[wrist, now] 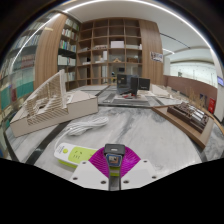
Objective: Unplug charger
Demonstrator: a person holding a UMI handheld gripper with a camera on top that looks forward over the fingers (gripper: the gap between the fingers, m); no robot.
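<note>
Gripper view: we are seeing the tool (117, 170) closing both magenta pads on a dark charger (115, 153) just above the marble tabletop (150, 135). A white-green power strip (75, 154) is lying just left; architectural models (45, 100) and bookshelves (110, 50) are standing beyond.

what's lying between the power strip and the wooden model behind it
In the gripper view, a white cable crosses the grey table there. The jaws sit beside the power strip, about a dark charger.

charger (114, 154) – dark, red-marked; betw. finger pads | plugged in white-green strip (80, 156)
</note>
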